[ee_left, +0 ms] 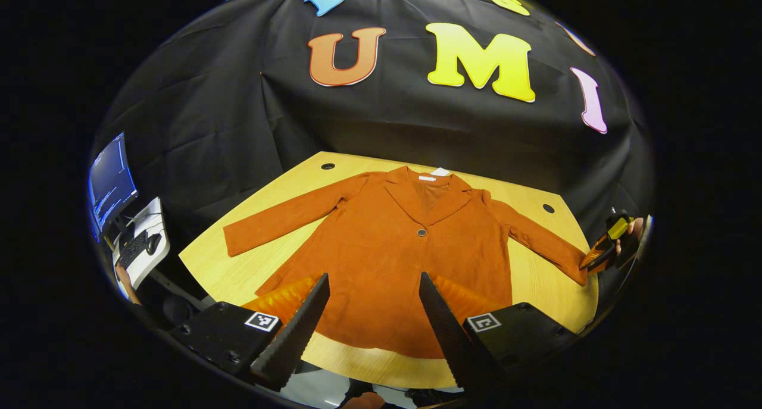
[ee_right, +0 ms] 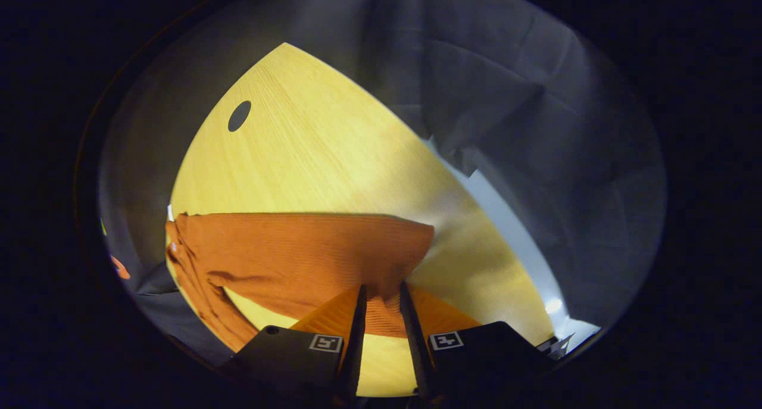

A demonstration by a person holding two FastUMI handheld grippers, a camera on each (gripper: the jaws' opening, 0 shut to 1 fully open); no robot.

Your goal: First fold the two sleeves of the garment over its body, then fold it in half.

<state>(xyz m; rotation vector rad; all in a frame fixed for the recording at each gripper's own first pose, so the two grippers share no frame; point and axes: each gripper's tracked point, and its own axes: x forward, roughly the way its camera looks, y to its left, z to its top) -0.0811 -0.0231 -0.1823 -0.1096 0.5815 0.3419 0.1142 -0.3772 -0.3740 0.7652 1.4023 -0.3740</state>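
Rust-orange jacket (ee_left: 387, 254) lies spread flat on the wooden tabletop (ee_left: 238, 266); left gripper (ee_left: 372, 284) hovers with jaws spread, right gripper (ee_right: 380, 293) jaws pinching the right sleeve cuff (ee_right: 357, 248)

A rust-orange ribbed jacket with notched lapels and one dark button (ee_left: 393, 248) lies flat and face-up across the centre of the left gripper view, collar toward the top, both sleeves spread outward, hem toward the bottom, closed at the button.
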